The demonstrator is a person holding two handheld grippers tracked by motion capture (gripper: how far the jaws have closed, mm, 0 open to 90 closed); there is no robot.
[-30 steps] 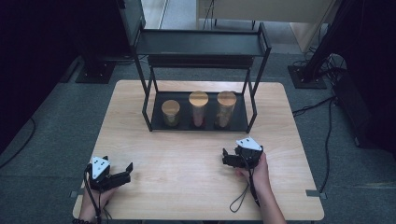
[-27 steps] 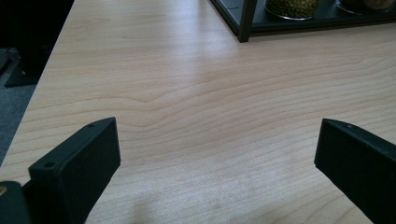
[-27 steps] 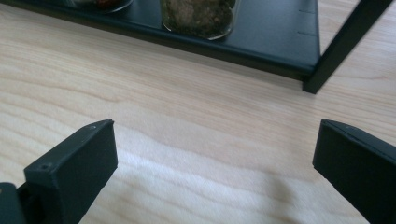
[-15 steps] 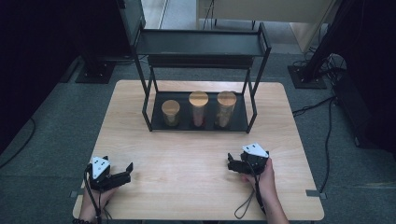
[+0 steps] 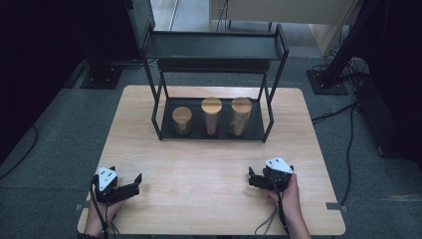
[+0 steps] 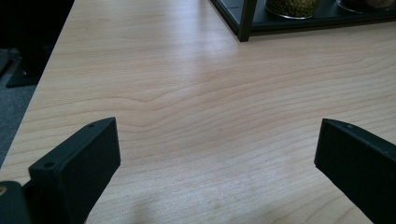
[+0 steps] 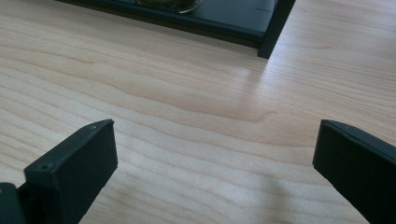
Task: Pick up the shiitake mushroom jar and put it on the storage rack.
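Three glass jars with wooden lids stand on the bottom shelf of a black metal rack point(image 5: 214, 133): a short one point(image 5: 182, 120) at the left, a taller one point(image 5: 211, 115) in the middle and another point(image 5: 241, 116) at the right. My left gripper point(image 5: 138, 182) rests low at the table's near left, jaws wide open over bare wood, nothing between them. My right gripper point(image 5: 251, 178) sits at the near right, also open and holding nothing. In the left gripper view the gripper point(image 6: 217, 154) faces the rack's corner post point(image 6: 246, 21) and a jar of green grains point(image 6: 292, 5).
The wooden table point(image 5: 209, 194) stretches bare between the grippers and the rack. The rack's top shelf point(image 5: 214, 47) is bare. In the right gripper view the gripper point(image 7: 215, 154) faces the rack's base point(image 7: 224, 21) and post point(image 7: 276, 28). Cables and stands lie on the floor at the right.
My right gripper has drawn back toward the near edge and slightly right. The left gripper has stayed where it was.
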